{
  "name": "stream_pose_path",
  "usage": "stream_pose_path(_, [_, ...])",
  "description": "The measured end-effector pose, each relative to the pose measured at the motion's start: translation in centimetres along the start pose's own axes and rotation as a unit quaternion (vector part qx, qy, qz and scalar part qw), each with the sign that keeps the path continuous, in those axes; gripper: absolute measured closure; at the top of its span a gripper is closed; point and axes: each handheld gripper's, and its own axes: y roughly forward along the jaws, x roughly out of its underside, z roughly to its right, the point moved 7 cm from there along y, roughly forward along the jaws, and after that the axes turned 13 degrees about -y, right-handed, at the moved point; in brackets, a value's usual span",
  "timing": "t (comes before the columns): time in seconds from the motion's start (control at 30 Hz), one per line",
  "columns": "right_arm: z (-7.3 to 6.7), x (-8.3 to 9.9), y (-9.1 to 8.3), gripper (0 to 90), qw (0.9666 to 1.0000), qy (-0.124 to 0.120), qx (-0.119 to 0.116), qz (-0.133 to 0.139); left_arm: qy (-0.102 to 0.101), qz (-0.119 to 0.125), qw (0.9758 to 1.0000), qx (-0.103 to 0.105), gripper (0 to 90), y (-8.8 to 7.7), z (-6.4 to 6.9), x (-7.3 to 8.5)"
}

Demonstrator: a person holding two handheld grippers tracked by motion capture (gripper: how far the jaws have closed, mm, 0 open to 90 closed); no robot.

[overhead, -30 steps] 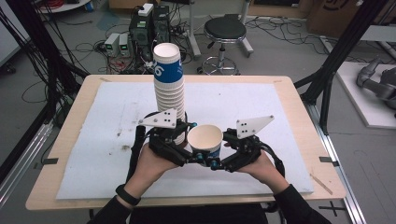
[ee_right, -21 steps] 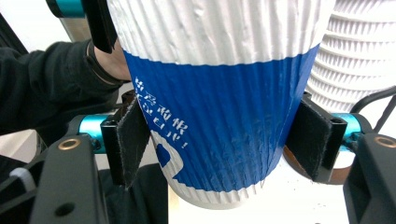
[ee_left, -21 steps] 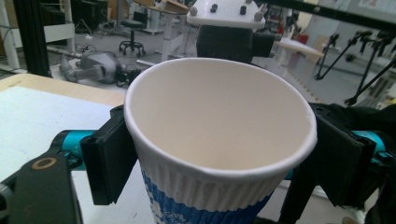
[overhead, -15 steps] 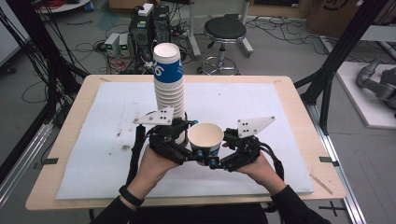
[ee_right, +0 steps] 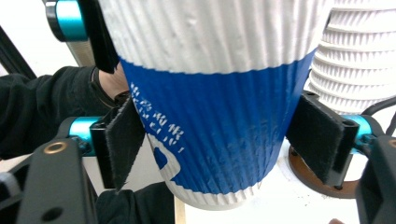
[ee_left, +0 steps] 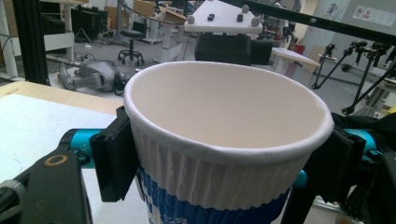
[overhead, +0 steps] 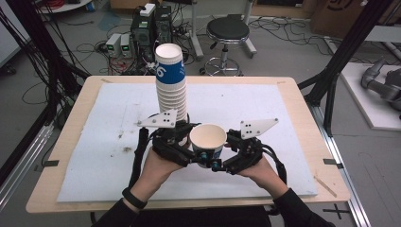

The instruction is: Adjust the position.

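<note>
A blue-and-white ribbed paper cup (overhead: 208,138) hangs upright over the white mat, between both grippers. My left gripper (overhead: 195,144) comes from the left, and its jaws have just been closing; in the left gripper view its pads (ee_left: 114,158) press on the cup (ee_left: 224,140) just under the rim. My right gripper (overhead: 221,156) reaches in from the right, lower on the cup (ee_right: 210,102). Its jaws have just been opening, and its pads (ee_right: 322,135) stand beside the blue band without squeezing it. A tall stack of the same cups (overhead: 170,80) stands just behind.
The white mat (overhead: 283,123) covers most of the wooden table (overhead: 307,99). A brown disc (ee_right: 322,184) lies at the foot of the stack. A stool (overhead: 227,33) and electronics boxes (overhead: 146,21) stand on the floor beyond the far edge.
</note>
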Motion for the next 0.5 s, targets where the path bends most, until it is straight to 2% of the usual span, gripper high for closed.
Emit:
stream_pose_path(0.2, [-0.02, -0.36, -0.18, 21.9, 0.9997, 0.014, -0.008, 0.02, 0.002, -0.001, 1.0, 0.0, 22.2, 0.13, 0.05, 0.1])
stream_pose_path(0.5, [-0.03, -0.34, -0.15, 25.4, 0.9997, 0.01, -0.01, 0.018, -0.002, 0.001, 1.0, 0.002, 20.7, 0.23, 0.04, 0.16])
